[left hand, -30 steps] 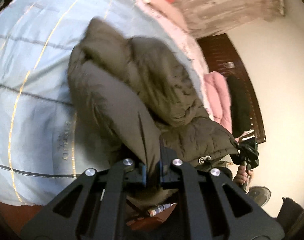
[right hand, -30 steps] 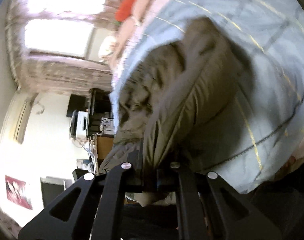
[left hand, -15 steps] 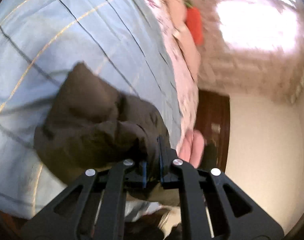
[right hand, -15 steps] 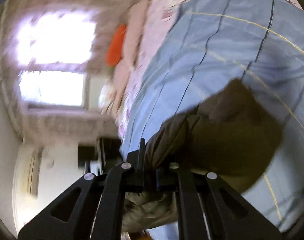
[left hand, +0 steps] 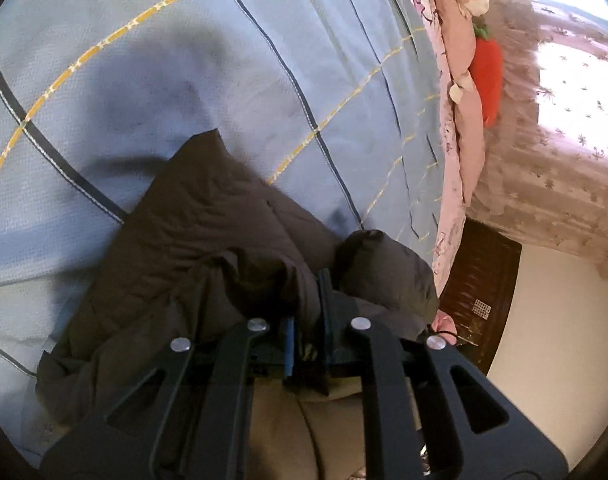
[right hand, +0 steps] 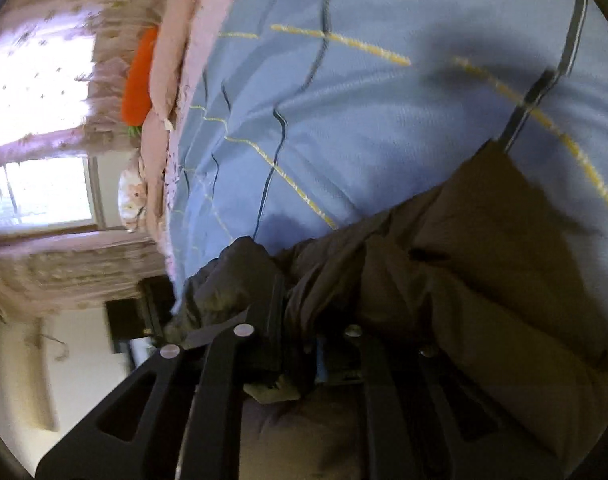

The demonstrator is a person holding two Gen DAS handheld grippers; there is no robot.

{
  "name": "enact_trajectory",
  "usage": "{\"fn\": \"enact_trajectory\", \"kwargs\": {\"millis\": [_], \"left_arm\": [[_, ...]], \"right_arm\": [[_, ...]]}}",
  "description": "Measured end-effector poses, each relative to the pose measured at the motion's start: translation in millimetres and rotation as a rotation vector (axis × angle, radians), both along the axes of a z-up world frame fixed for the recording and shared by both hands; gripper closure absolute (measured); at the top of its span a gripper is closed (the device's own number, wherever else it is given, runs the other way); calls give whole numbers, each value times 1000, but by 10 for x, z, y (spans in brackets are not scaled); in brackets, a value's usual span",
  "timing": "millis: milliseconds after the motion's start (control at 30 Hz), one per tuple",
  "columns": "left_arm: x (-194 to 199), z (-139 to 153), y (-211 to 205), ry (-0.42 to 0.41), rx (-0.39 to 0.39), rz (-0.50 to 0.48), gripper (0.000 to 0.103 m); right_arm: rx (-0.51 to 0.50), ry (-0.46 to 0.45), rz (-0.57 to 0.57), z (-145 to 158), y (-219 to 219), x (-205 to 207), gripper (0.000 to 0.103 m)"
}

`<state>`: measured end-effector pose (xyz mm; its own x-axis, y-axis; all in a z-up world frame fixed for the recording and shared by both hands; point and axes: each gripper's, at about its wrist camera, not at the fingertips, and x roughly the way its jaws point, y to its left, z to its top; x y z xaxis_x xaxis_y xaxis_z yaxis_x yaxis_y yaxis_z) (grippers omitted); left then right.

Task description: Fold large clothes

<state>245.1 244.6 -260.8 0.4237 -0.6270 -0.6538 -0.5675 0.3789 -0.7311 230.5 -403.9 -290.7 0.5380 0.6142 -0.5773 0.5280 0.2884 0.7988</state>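
Blue bedspread [left hand: 264, 80] bears the jacket [left hand: 208, 224] (olive, puffy), both tongs [left hand: 305, 320] [right hand: 300, 336] clamped on its near edge.

The padded jacket [left hand: 208, 248] is running out of the bottom of the left wrist view, its lower part lying behind the left gripper [left hand: 305, 312], whose tips are sinking into the folds. In the right wrist view the jacket is leaving the frame at lower right, and the right gripper [right hand: 300, 320] is burying one finger in the cloth. The curtained window [right hand: 40, 92] at upper left is blurring and washing out. A hand [left hand: 443, 326] is peeking out at the jacket's right edge, mostly hidden.
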Motion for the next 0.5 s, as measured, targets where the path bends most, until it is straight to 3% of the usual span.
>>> {"fn": "enact_trajectory", "kwargs": {"millis": [33, 67, 100, 133, 233, 267, 300, 367, 433, 500], "left_arm": [[-16, 29, 13, -5, -6, 5, 84], [-26, 62, 36, -19, -14, 17, 82], [-55, 69, 67, -30, -18, 26, 74], [-69, 99, 101, -44, -19, 42, 63], [-137, 286, 207, -106, 40, 113, 37], [-181, 408, 252, -136, 91, 137, 32], [-221, 568, 294, -163, 179, 160, 21], [-315, 835, 342, -209, 306, 192, 17], [-390, 1018, 329, -246, 318, 178, 18], [-455, 1222, 178, -275, 310, 98, 18]], "right_arm": [[34, -5, -8, 29, -25, -10, 54], [80, -44, -25, 110, -84, -34, 38], [82, -91, -44, 251, -144, -76, 8], [38, -152, -77, 464, -225, -143, 1], [-102, -282, -113, 1048, -322, -369, 1], [-129, -317, -96, 1184, -294, -420, 1], [-173, -360, -47, 1382, -201, -489, 1], [-271, -391, 103, 1661, 120, -577, 1], [-366, -418, 283, 1821, 631, -691, 1], [-443, -418, 408, 1830, 1058, -788, 1]]}}
